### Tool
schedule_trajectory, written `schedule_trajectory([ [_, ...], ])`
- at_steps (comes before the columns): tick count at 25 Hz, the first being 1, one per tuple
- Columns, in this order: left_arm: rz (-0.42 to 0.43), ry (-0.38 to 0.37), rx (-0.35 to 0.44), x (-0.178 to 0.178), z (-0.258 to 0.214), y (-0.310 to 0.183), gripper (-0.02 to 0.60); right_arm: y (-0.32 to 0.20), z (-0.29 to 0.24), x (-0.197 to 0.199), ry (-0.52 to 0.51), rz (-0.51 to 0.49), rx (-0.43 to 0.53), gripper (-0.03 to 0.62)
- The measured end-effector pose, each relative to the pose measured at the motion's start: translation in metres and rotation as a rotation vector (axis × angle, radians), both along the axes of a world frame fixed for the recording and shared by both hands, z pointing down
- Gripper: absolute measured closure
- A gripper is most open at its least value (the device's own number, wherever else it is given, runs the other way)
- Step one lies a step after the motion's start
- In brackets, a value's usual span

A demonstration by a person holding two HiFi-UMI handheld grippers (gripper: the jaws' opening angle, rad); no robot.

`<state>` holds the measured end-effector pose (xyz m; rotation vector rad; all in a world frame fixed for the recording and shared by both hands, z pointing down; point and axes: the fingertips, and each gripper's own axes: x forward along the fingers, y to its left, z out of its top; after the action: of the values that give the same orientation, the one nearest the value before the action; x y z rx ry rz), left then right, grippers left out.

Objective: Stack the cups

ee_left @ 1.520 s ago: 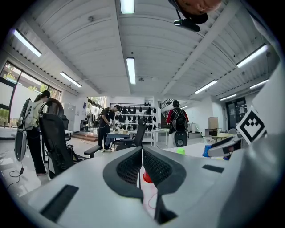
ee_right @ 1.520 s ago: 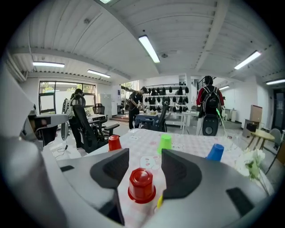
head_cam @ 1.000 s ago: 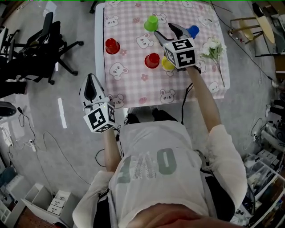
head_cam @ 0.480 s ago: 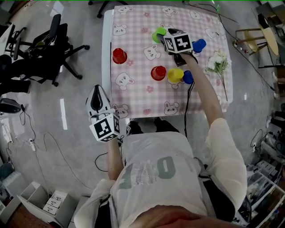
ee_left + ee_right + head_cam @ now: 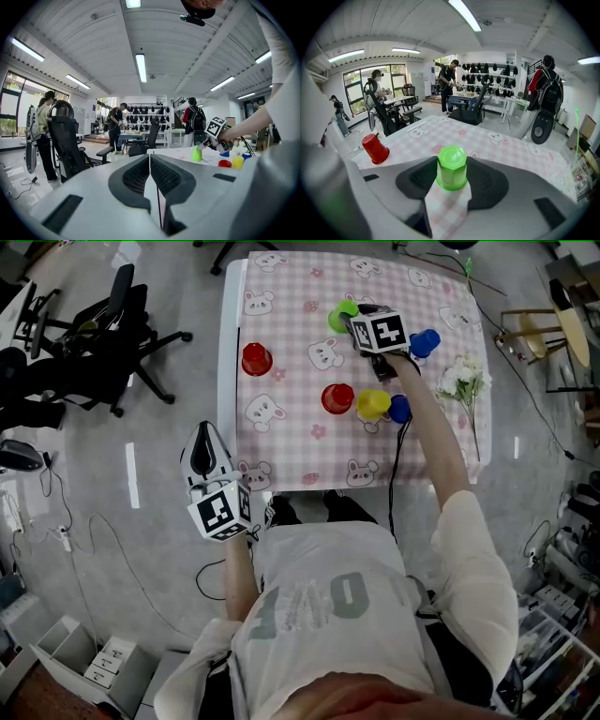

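An upside-down green cup (image 5: 339,315) (image 5: 451,168) stands on the pink checked table (image 5: 281,442). My right gripper (image 5: 348,313) (image 5: 451,182) reaches down to it, and its jaws have just been closing, so the pads now touch both sides of the cup. Other upside-down cups stand nearby: a red cup (image 5: 256,358) at the left, another red cup (image 5: 337,397), a yellow cup (image 5: 372,404) and a blue cup (image 5: 399,409) in a row, and one more blue cup (image 5: 425,341) to the right. My left gripper (image 5: 201,435) (image 5: 150,157) hangs off the table's left side, shut and empty.
White flowers (image 5: 463,381) lie near the table's right edge. A black office chair (image 5: 103,329) stands on the floor to the left. Cables run across the floor. People stand far off in the room (image 5: 449,84).
My right gripper has gone forward and down from above the middle cups to the green cup, and its jaws have closed round it. The left gripper has stayed about where it was.
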<state>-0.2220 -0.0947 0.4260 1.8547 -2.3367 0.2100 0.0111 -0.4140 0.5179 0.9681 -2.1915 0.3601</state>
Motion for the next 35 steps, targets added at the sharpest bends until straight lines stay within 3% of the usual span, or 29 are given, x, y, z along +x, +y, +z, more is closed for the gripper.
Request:
schedule_trajectory([
  [8,0.016,-0.003,0.017,0.002,-0.004,-0.001,0.552,0.016,-0.044,0.010,-0.065,0.006,0.090,0.396],
  [16,0.067,-0.005,0.069,0.011,-0.019,-0.014,0.554,0.101,-0.114,0.044,-0.074,-0.033,0.184,0.396],
  [24,0.108,-0.001,0.094,0.018,-0.025,-0.025,0.554,0.175,-0.109,0.058,-0.087,-0.041,0.156,0.396],
  [35,0.114,0.017,0.078,0.018,-0.017,-0.023,0.552,0.205,-0.083,0.063,-0.084,-0.036,0.078,0.396],
])
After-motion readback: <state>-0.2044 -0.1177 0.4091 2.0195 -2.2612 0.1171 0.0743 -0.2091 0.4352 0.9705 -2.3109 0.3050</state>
